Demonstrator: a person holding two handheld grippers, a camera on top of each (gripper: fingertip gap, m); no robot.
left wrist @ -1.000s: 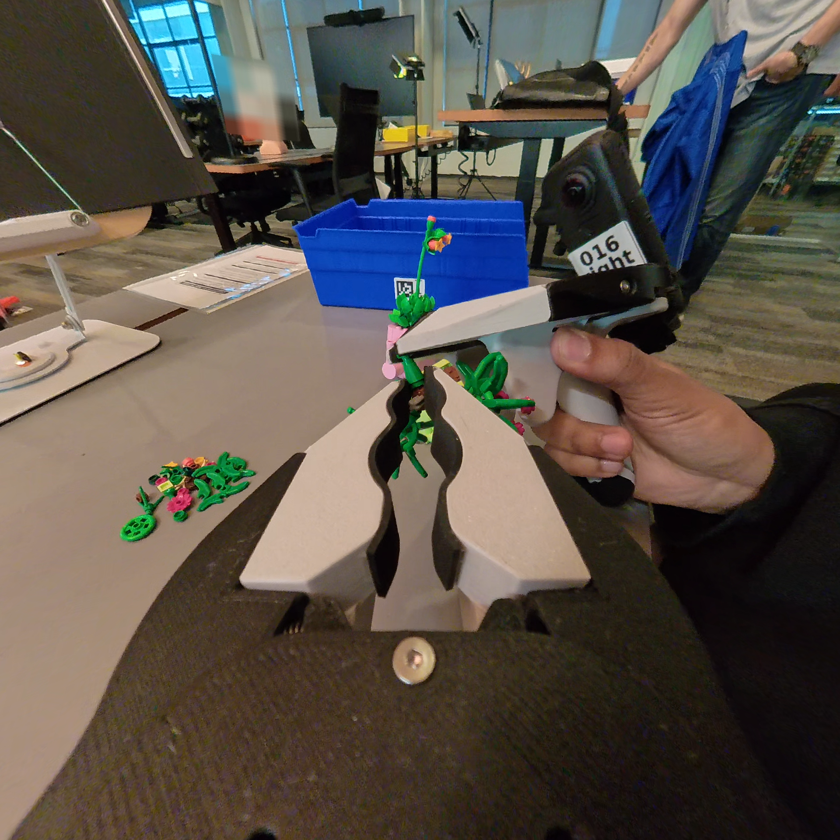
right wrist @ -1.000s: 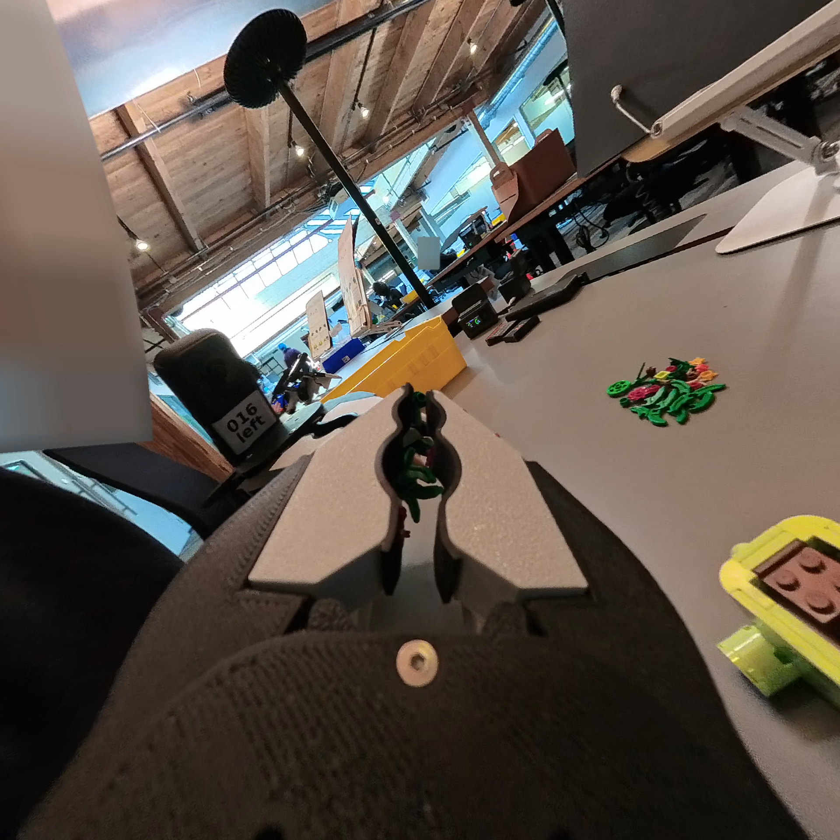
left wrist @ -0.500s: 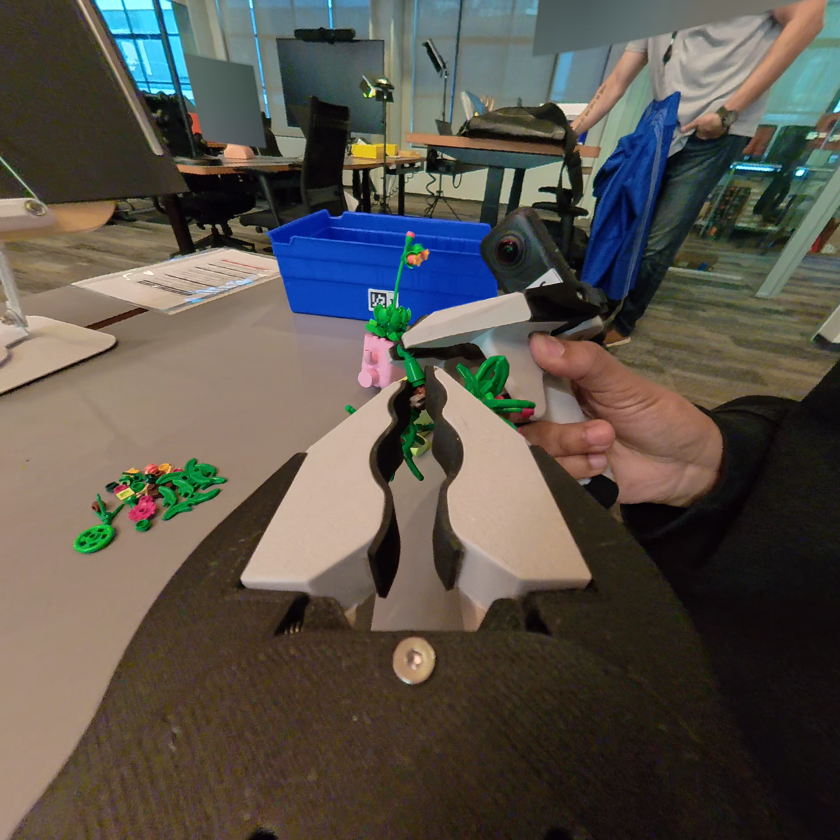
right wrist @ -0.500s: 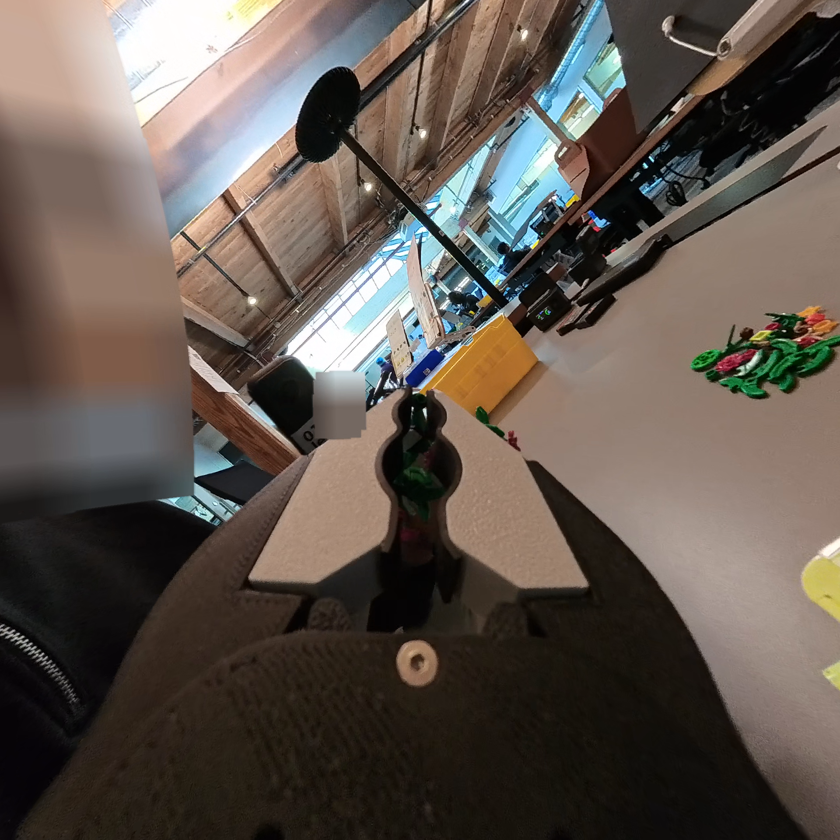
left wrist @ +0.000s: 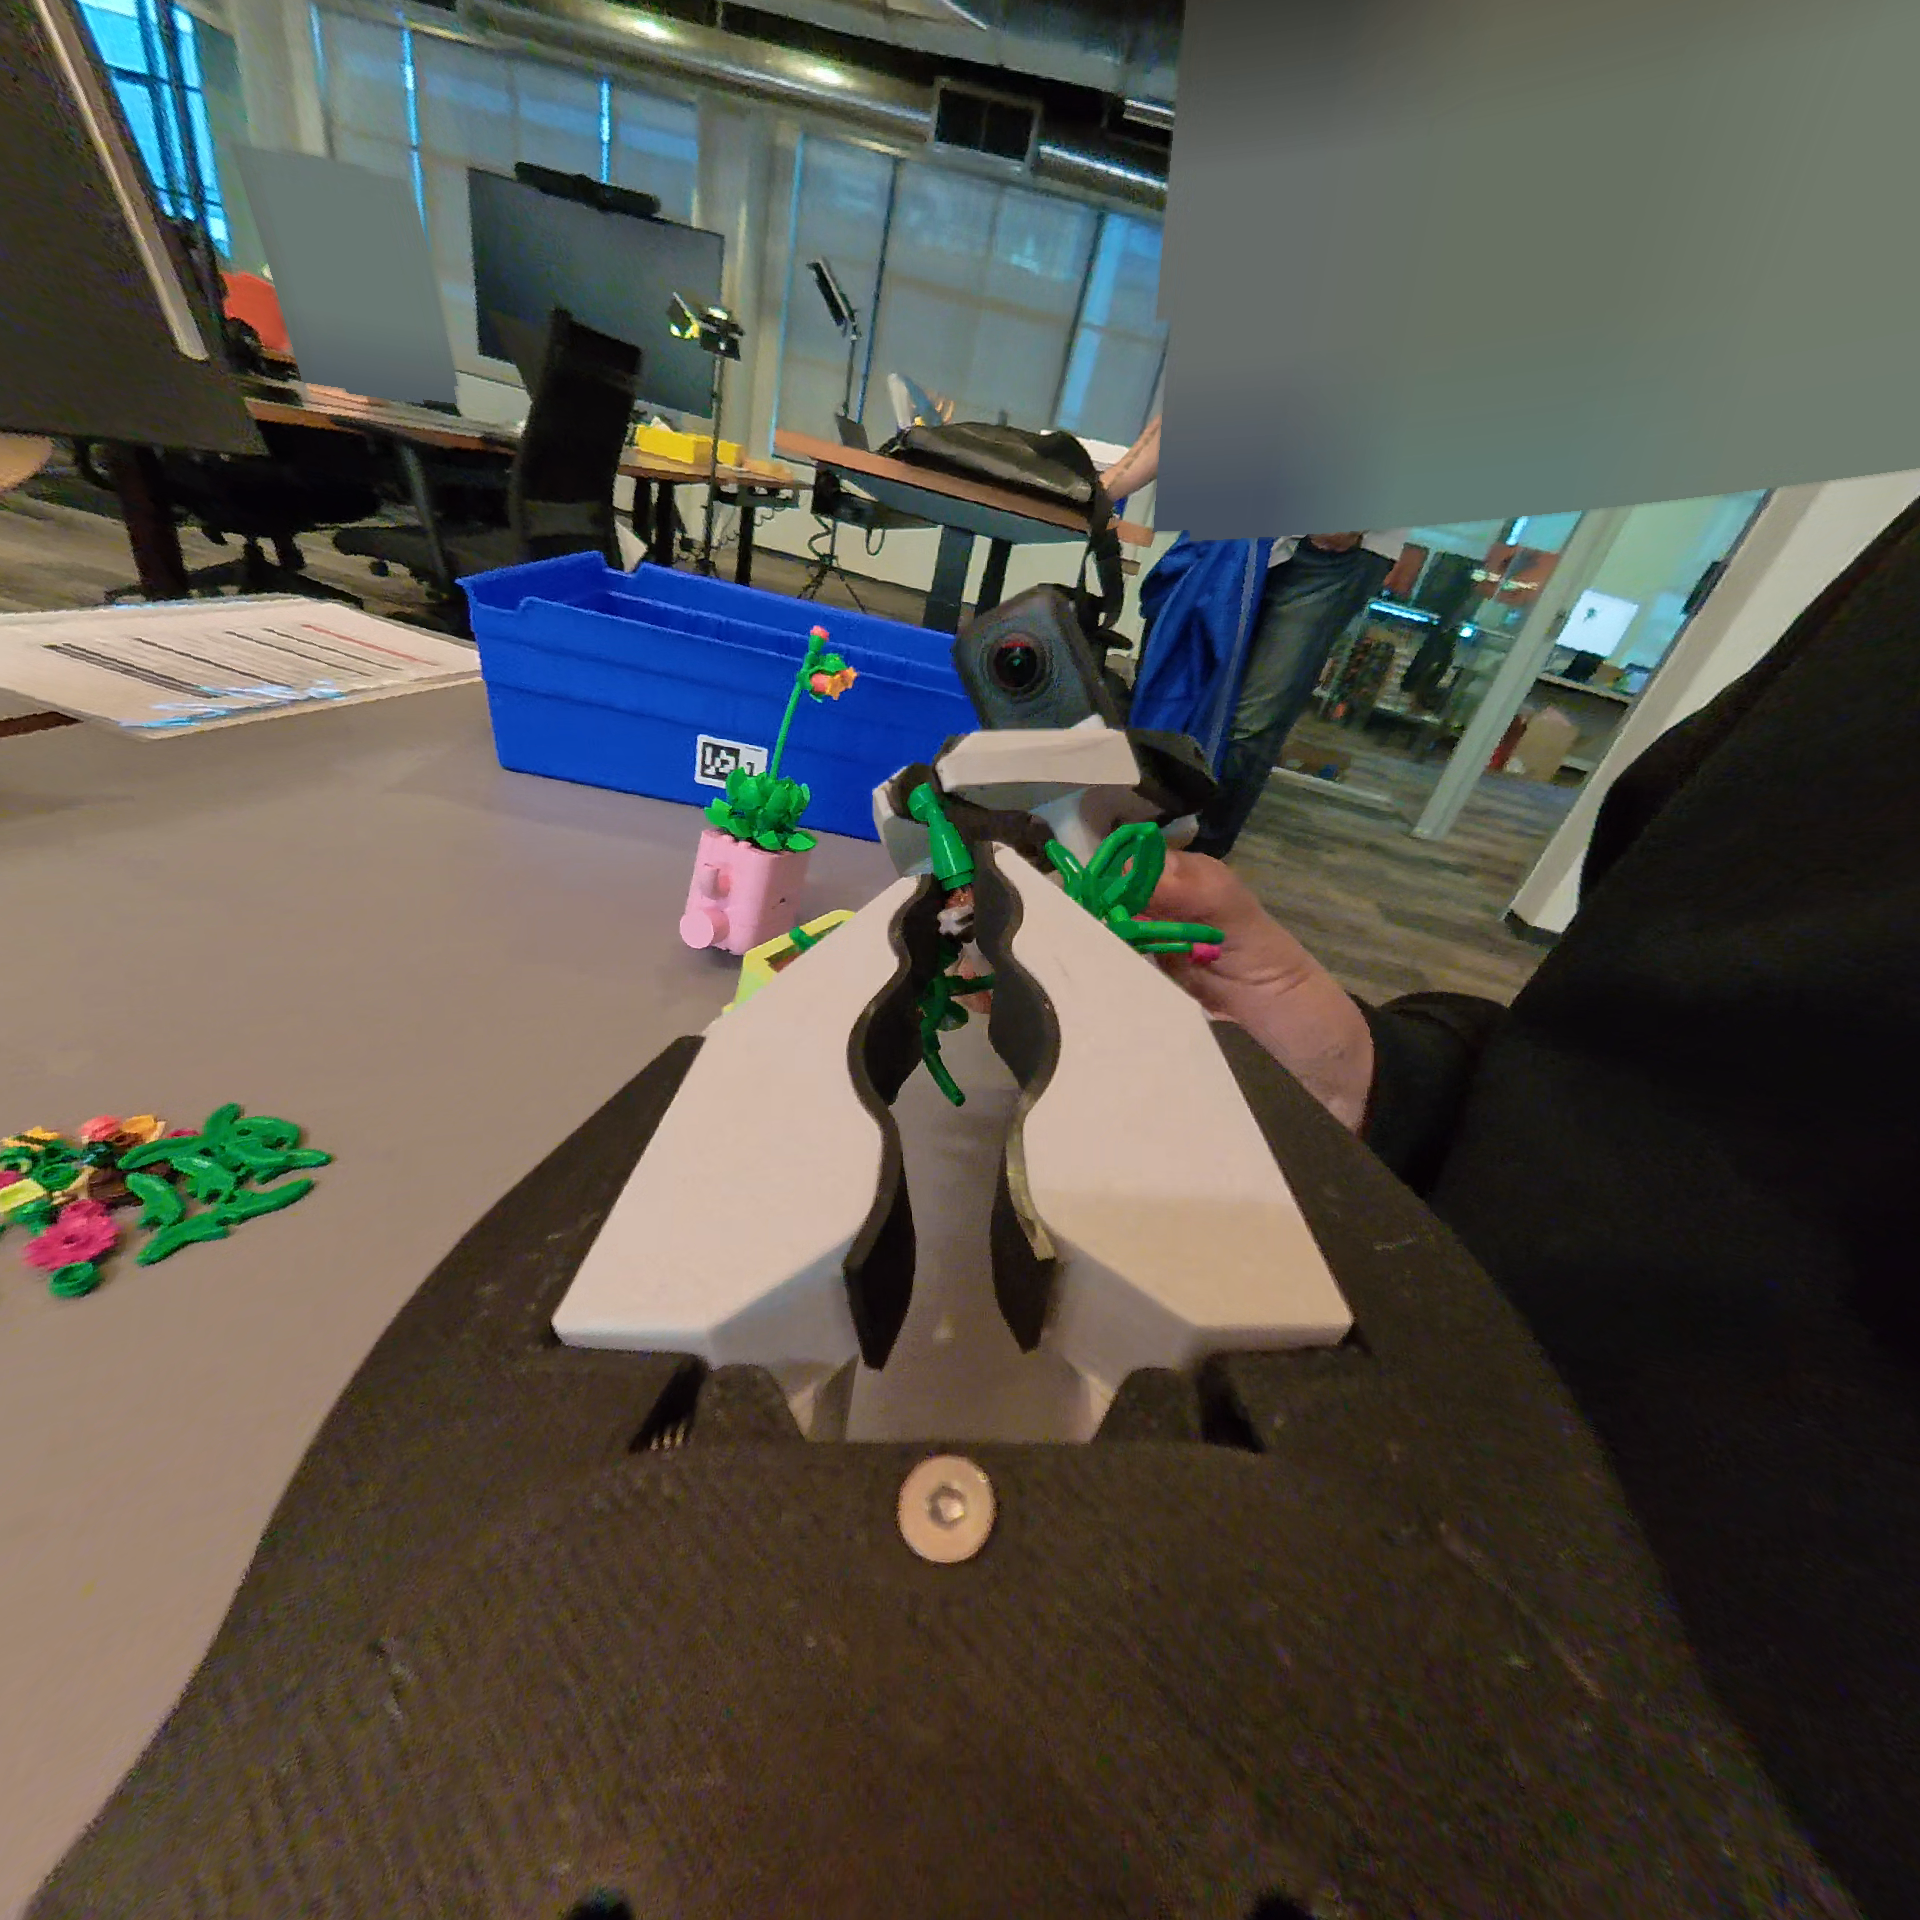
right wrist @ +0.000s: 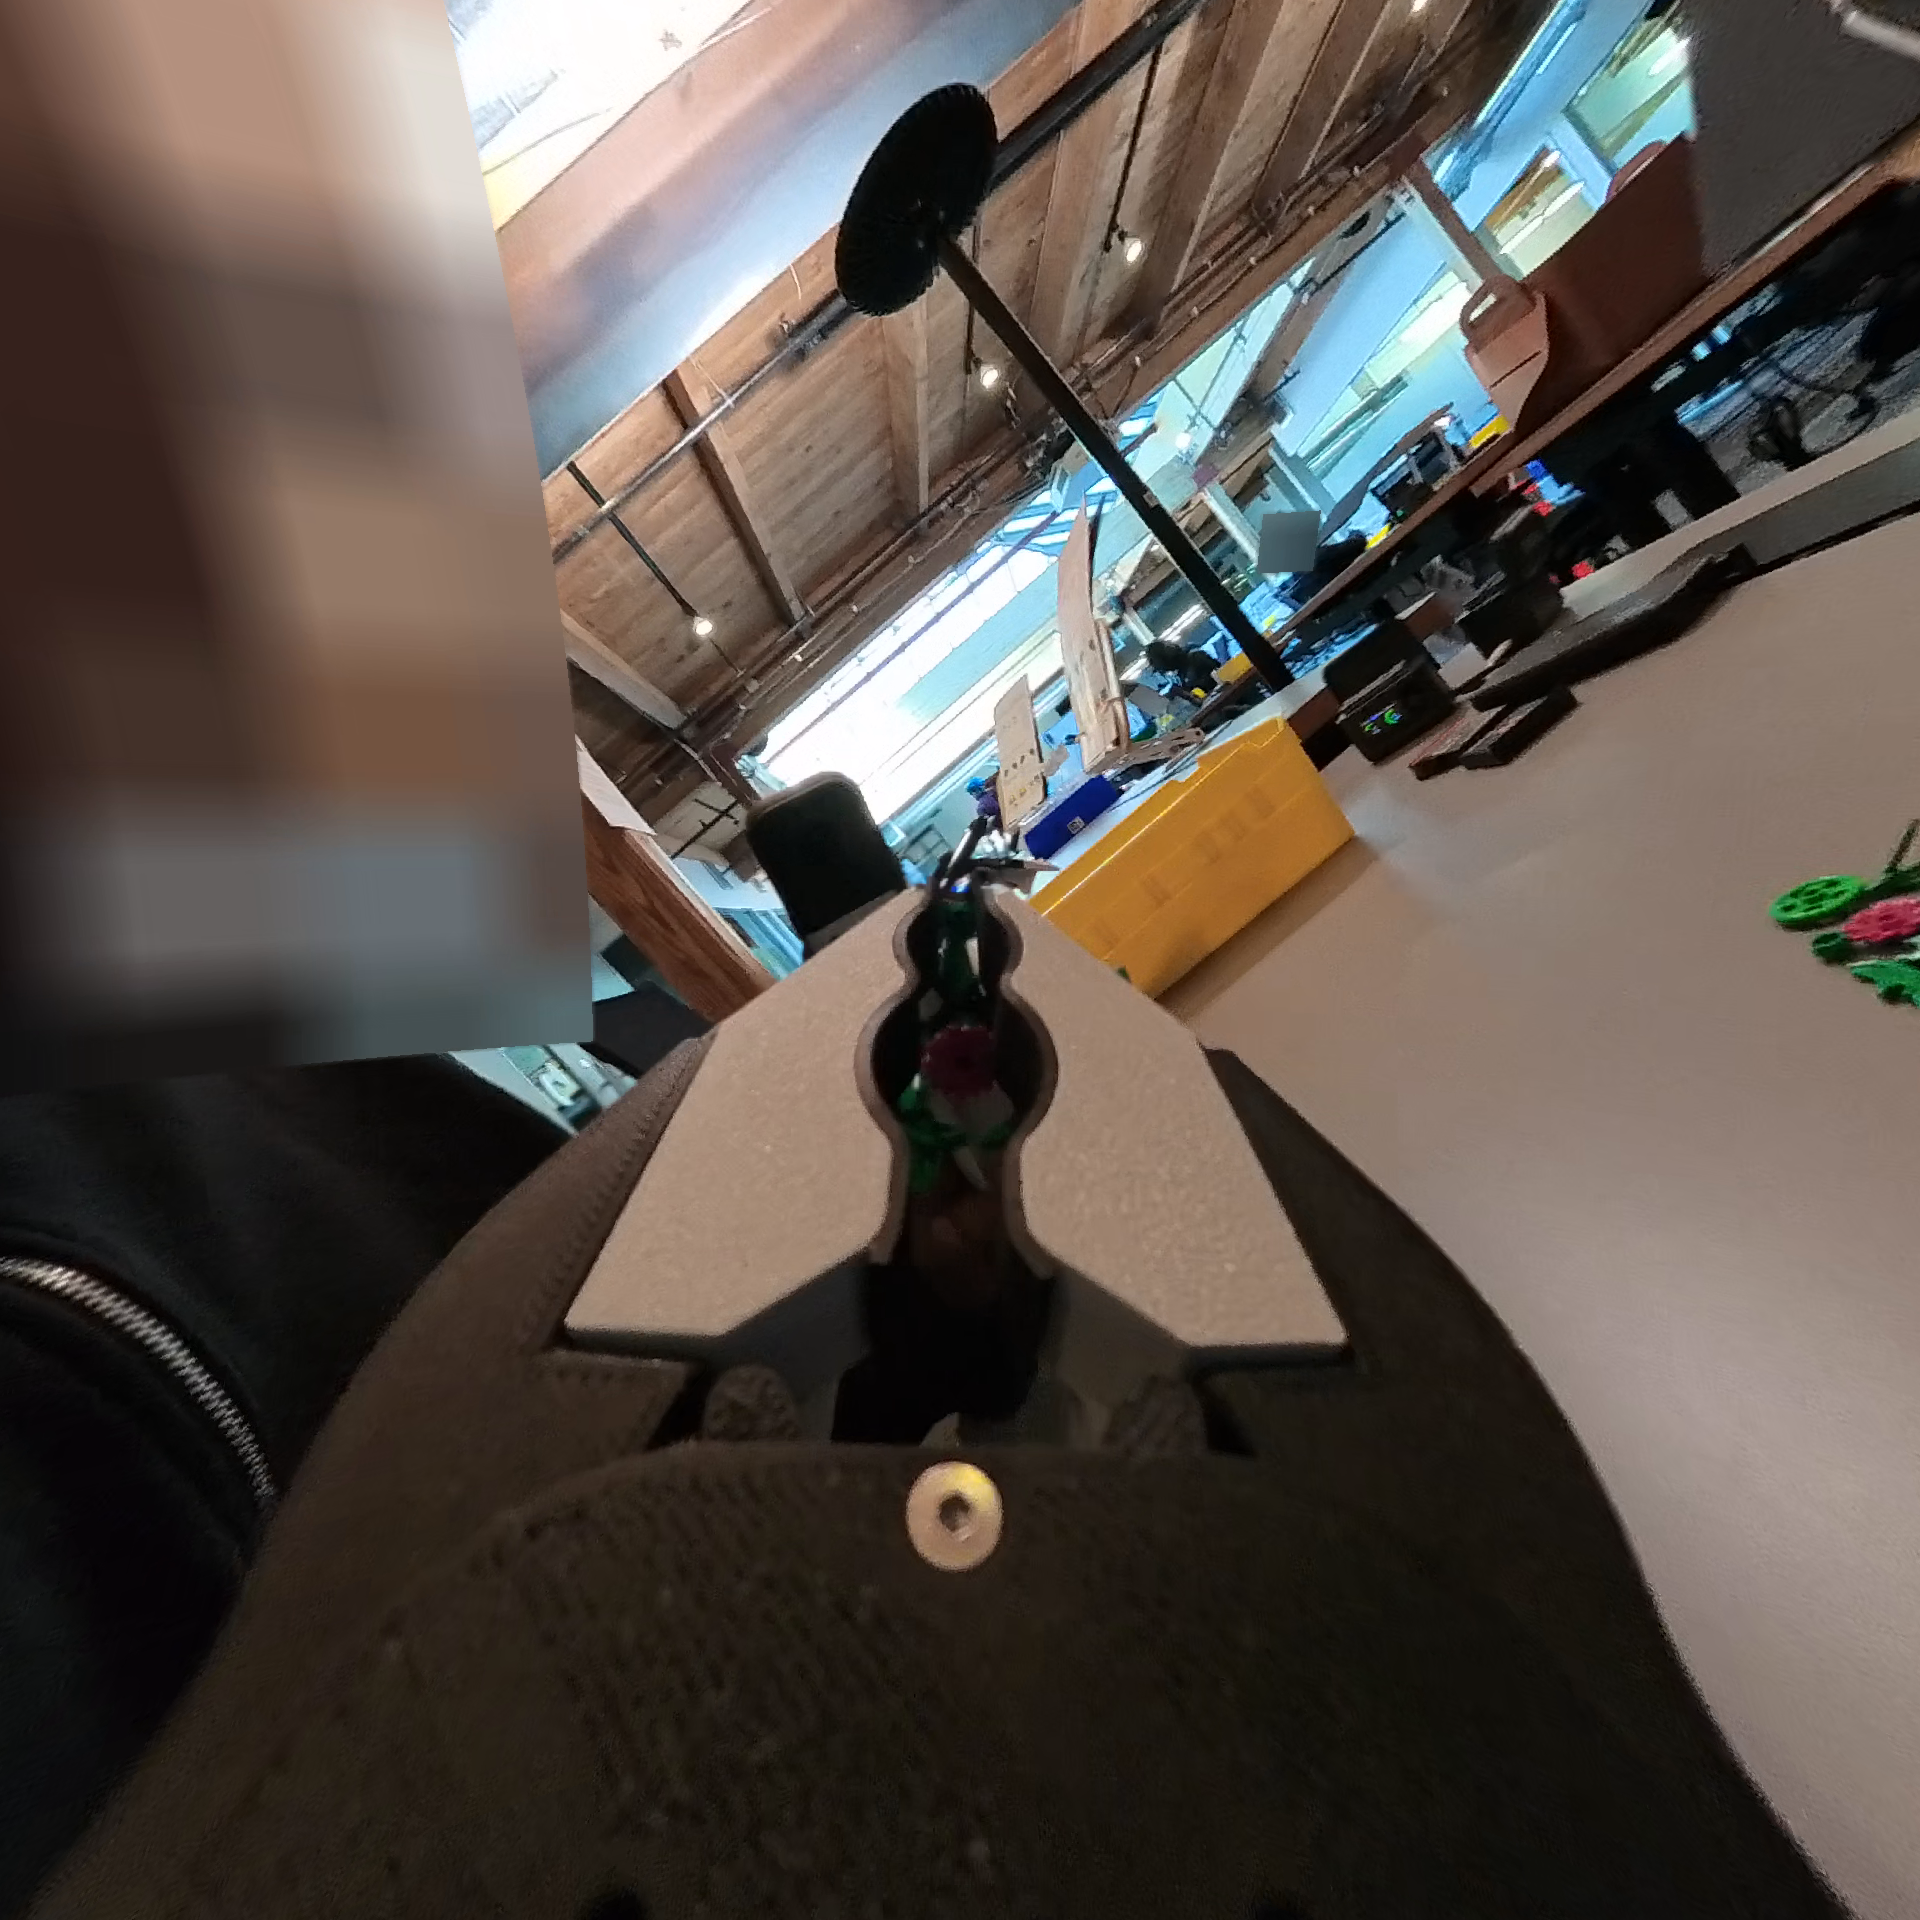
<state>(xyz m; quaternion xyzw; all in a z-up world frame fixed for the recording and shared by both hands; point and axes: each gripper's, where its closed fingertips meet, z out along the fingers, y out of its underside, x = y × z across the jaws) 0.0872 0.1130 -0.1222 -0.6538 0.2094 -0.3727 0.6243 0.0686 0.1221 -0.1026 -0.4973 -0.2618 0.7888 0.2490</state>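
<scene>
Above grey table (left wrist: pixel 312 935) — both tongs clamped on one toy plant stem (left wrist: pixel 940 997).
Left gripper (left wrist: pixel 951 914) gripped low, right gripper (right wrist: pixel 961 935) high; pink pot (left wrist: pixel 743 888) planted, loose pieces (left wrist: pixel 156 1174) unused.

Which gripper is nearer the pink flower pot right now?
Left, narrowly. The left gripper sits just right of the pink flower pot; the right gripper hangs slightly farther right. Both grip the green plant piece.
</scene>
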